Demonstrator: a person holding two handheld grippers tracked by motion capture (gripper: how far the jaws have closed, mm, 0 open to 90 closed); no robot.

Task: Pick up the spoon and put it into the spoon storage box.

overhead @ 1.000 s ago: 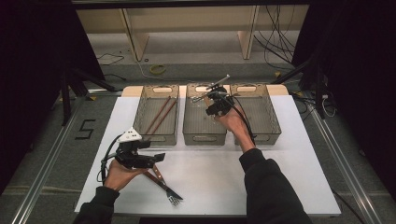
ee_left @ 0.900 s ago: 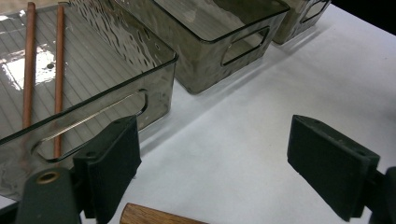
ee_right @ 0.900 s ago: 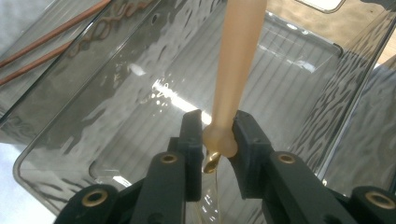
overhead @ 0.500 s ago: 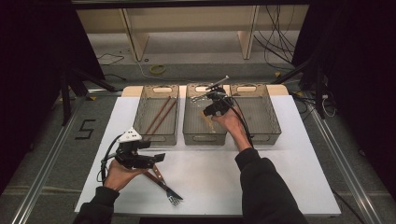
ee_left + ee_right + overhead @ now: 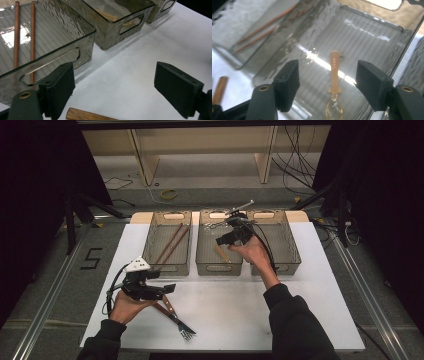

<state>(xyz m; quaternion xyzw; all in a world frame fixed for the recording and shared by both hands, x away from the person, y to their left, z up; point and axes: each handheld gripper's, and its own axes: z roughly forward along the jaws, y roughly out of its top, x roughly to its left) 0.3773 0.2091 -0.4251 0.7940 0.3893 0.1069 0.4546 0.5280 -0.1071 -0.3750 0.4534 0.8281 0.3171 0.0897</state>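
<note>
Now the right tongs (image 5: 327, 82) hang over the middle bin (image 5: 206, 262) with jaws that have just been opening and stand wide, and the spoon (image 5: 334, 82) lies loose on the bin floor below the gap, touching neither pad. It is a small translucent amber spoon with a flat handle and rounded bowl. The left tongs (image 5: 115, 90) gape empty above the desk (image 5: 240, 310), near a wooden-handled fork (image 5: 175, 319).
</note>
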